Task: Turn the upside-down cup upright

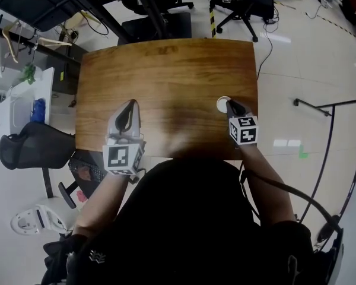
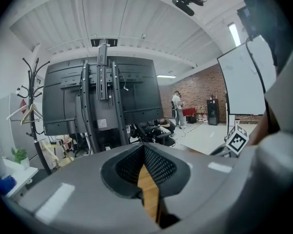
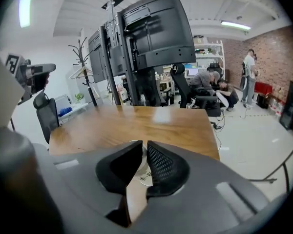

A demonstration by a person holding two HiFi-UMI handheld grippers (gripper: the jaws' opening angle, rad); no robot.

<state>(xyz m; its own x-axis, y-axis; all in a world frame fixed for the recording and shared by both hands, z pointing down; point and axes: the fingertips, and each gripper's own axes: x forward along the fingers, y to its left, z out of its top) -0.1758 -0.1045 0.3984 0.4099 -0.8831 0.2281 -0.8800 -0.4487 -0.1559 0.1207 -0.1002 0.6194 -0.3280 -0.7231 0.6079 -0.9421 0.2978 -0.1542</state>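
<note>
Right gripper (image 1: 230, 105) pinches cup (image 1: 221, 104) near table (image 1: 166, 76) edge.

Table mid-frame in the head view, a gripper at each side of its lower edge.

The cup (image 1: 222, 104) stands on the table (image 1: 166, 70) right of centre, near the lower edge. The right gripper (image 1: 229, 105) reaches in from below, its tips closed on the cup's right rim. The left gripper (image 1: 131, 104) lies over the table's lower left, well apart from the cup. An office chair (image 1: 32, 144) stands off the table's left side, with a white desk (image 1: 25, 100) above it.
</note>
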